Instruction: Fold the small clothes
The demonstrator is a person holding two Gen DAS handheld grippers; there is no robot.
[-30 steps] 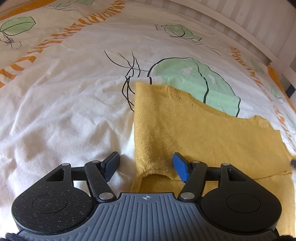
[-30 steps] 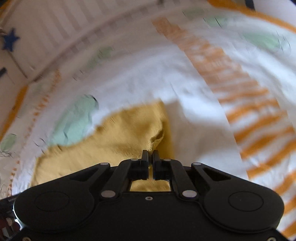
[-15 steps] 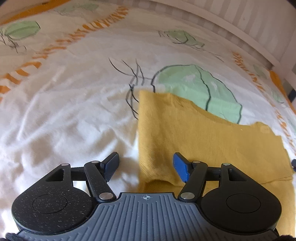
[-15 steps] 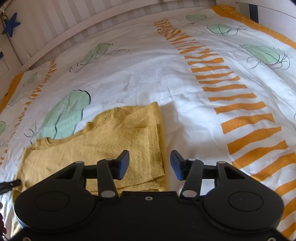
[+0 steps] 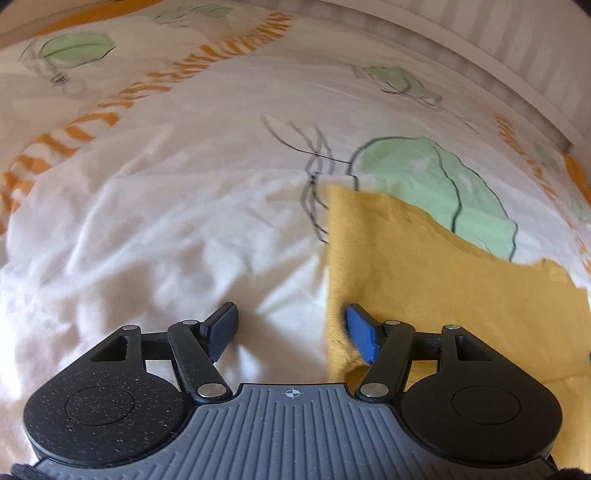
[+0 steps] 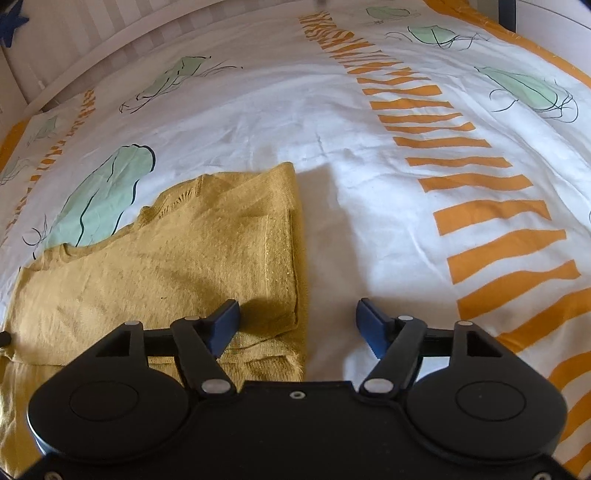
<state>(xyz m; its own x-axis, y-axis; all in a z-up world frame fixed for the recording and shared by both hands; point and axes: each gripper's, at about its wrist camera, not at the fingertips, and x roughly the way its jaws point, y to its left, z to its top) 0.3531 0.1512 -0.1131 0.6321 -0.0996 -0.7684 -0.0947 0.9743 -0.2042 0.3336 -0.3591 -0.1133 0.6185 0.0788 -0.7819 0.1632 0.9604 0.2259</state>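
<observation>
We are looking down over both grippers at the bed, and the mustard knit garment (image 6: 177, 258) lies flat on the white bedspread (image 6: 369, 206), partly folded, with a layer doubled over along its right edge. Over on our right gripper (image 6: 298, 325), the jaws have just been opening and now stand wide apart, nothing pressed between the blue pads; the garment's folded right edge runs down through the gap, so the left pad hovers over yellow knit while the right pad hovers over bare white sheet. Now to the left wrist view: the left gripper (image 5: 291, 332) is also spread well apart and holds nothing. Here the garment (image 5: 443, 280) sits to the right, its straight left edge falling just inside the right-hand pad, and the left-hand pad is over rumpled white cloth only. We see the garment's far edge lying across a green leaf print (image 5: 436, 184), with the orange stripes (image 6: 480, 218) of the bedspread well off to the right of the cloth. A striped white headboard (image 6: 92, 33) curves along the far side.
</observation>
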